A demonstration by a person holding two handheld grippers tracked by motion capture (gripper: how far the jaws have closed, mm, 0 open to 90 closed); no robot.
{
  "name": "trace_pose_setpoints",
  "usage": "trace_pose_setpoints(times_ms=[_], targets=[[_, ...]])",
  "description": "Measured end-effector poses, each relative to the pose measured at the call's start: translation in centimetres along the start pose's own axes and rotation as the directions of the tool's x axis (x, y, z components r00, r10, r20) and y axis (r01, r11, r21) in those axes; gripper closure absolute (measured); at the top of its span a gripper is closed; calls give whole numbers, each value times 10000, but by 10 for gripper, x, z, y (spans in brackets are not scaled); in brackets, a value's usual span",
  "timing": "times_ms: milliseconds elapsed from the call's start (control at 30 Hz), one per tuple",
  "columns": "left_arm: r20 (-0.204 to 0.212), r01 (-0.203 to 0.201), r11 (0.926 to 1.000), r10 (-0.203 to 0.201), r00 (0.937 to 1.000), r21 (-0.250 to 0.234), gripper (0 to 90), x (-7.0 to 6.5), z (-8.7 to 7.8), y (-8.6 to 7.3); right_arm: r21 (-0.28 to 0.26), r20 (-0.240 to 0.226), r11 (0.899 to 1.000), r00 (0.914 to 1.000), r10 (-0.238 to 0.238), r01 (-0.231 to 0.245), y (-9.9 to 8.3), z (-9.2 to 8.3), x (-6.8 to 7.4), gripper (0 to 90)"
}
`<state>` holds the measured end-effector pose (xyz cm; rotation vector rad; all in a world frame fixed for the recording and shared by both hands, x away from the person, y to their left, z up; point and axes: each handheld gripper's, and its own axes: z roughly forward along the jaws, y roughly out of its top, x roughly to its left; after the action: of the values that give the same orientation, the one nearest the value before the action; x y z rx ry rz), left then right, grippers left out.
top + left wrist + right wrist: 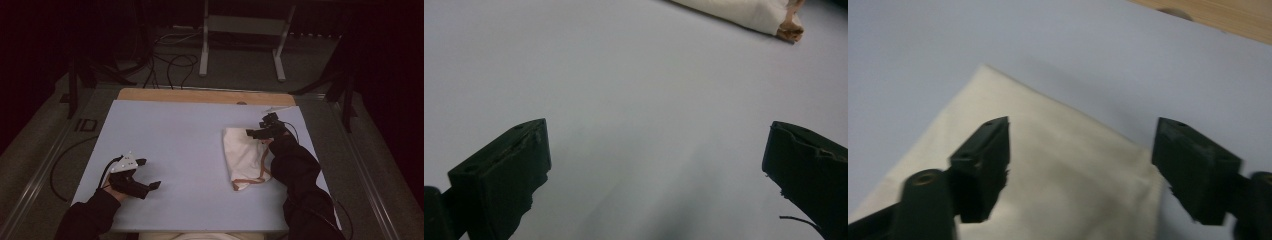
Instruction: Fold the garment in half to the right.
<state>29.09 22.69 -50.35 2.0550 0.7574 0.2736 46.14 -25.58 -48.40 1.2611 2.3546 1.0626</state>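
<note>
High view: I see a cream cloth (243,155) folded on the mat (185,145), right side.
Right gripper (263,127): jaws apart — over the cloth's far corner.
Left gripper (145,175): jaws wide — nothing held, above bare mat.

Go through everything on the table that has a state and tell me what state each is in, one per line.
Left tool: jaws open, empty, resting low over the pale blue table cover.
Right tool: jaws open, empty, poised over the far corner of the cloth.
Cream folded cloth with brown strap: folded, lying flat on the cover, not gripped.
</note>
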Motion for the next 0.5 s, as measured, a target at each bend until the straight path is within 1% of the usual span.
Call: trace_pose_setpoints(times_ms=[100, 167, 233, 333, 500], targets=[[-25, 40, 10000, -40, 10000, -11, 0, 1, -1, -1, -53, -235, 10000, 9997, -79, 78, 4, -1, 6, 171], [-27, 25, 10000, -25, 10000, -4, 0, 1, 0, -2, -72, -513, 9999, 9987, -74, 70, 7, -1, 9, 125], [1, 22, 10000, -22, 10000, -3, 0, 1, 0, -2, -89, -797, 9999, 9968, -109, 102, 9, -2, 12, 112], [1, -19, 10000, 19, 10000, 63, 0, 1, 0, -2, 32, -956, 9996, 9950, -281, 286, 10, 0, 17, 105], [17, -11, 10000, 11, 10000, 35, 0, 1, 0, -2, 200, -1257, 9985, 9909, -480, 509, 12, 0, 24, 100]])
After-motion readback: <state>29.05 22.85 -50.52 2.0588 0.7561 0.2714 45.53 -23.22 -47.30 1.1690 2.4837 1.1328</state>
